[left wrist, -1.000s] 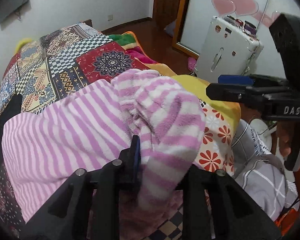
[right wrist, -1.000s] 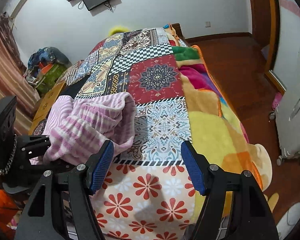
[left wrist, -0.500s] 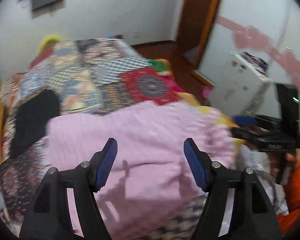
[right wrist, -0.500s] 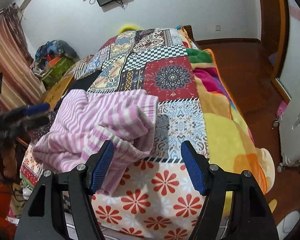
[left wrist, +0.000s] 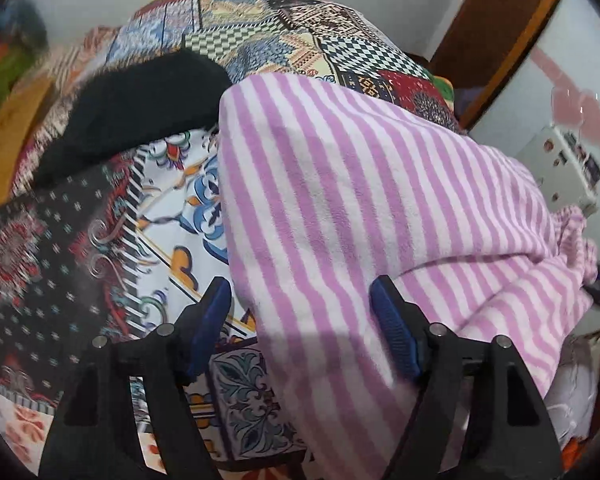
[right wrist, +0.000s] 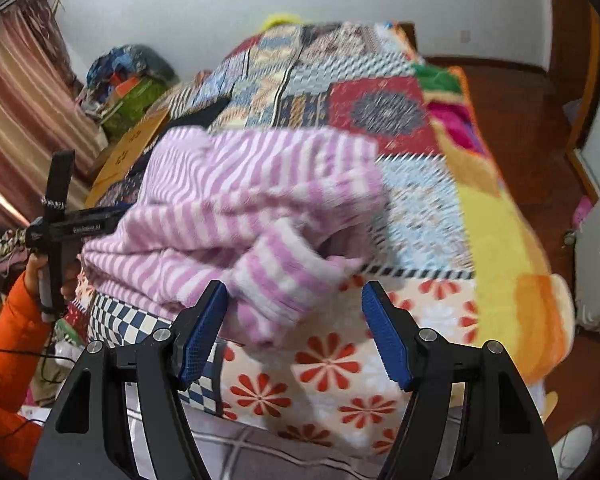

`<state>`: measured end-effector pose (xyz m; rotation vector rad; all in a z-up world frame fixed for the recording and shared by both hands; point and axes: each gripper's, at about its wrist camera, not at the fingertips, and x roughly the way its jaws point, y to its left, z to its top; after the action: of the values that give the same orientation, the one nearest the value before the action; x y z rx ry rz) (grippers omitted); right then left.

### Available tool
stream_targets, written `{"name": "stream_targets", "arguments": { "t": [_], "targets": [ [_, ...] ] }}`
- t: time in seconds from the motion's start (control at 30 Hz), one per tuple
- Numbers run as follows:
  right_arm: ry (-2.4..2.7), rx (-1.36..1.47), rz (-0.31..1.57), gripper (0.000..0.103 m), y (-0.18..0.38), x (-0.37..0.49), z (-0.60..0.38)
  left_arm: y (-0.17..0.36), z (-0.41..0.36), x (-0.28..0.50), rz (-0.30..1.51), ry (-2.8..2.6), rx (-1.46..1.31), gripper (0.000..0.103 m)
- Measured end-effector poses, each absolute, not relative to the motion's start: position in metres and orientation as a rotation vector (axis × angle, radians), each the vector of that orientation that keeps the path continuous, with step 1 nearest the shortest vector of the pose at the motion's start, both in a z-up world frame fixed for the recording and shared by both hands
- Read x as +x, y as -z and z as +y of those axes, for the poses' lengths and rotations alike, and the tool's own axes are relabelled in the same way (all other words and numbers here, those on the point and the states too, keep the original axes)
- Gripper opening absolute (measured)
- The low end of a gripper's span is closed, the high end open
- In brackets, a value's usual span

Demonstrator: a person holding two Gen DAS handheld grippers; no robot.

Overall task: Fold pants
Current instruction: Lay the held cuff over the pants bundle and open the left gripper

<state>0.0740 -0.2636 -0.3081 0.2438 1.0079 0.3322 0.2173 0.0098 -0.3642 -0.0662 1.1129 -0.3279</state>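
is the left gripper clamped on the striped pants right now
No, the left gripper has just been opening and its blue pads stand apart over the pink striped pants, which lie loose on the patchwork bedspread.

The pants are soft, fuzzy cloth with pink and white stripes. At 10 o'clock from them in the left wrist view lies a black cloth that looks furry and dull. The bedcover under them is smooth printed cloth. The right gripper is matt black plastic with small shiny metal pins, and its blue pads look bumpy. The floor at 2 o'clock is glossy brown wood
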Motion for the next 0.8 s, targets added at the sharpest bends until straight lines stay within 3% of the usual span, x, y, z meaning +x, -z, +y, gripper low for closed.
{"name": "stream_targets", "arguments": {
  "t": [0.17,0.3,0.8],
  "targets": [
    [-0.358,0.19,1.082,0.067,0.337,0.094,-0.238,0.359,0.0,0.207,1.081,0.339,-0.003,0.073],
    [-0.375,0.166,1.062,0.073,0.339,0.11,-0.238,0.353,-0.01,0.2,1.087,0.366,0.005,0.061],
    [-0.332,-0.003,1.057,0.073,0.365,0.242,-0.257,0.34,-0.076,0.186,1.086,0.366,-0.005,0.061]
  ]
}}
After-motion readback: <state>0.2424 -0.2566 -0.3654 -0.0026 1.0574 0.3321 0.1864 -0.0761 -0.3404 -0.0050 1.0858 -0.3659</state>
